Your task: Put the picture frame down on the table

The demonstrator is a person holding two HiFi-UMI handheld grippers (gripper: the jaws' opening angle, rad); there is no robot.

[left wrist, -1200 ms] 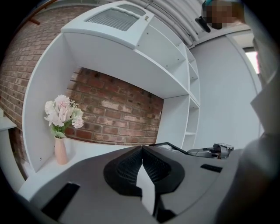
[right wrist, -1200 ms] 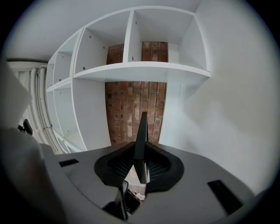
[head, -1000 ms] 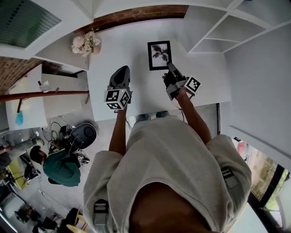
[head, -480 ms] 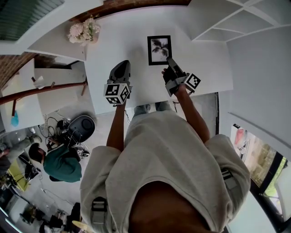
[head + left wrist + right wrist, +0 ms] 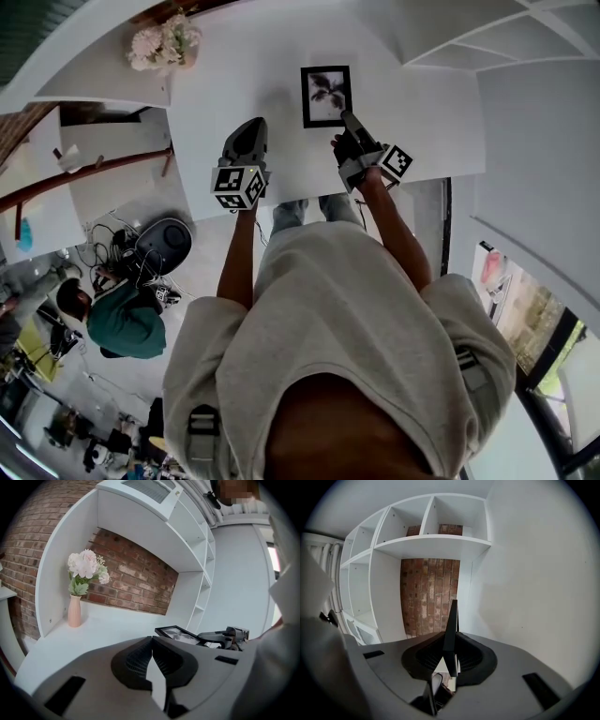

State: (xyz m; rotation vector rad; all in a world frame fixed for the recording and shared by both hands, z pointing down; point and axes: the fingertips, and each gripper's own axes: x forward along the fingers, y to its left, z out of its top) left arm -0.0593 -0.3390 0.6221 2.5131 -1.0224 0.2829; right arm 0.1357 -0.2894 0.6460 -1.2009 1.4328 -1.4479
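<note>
Over the counter, right of the flower vase, we have lowered the picture frame nearly flat, right gripper clamped on its edge, left gripper closed and empty; release nears.

Two grippers are showing: one left gripper and one right gripper. Each is carrying one cube, making two: the left cube and the right cube. One frame is appearing over one table. One vase is holding one bunch of flowers. Two people are showing: the wearer and one bystander.
</note>
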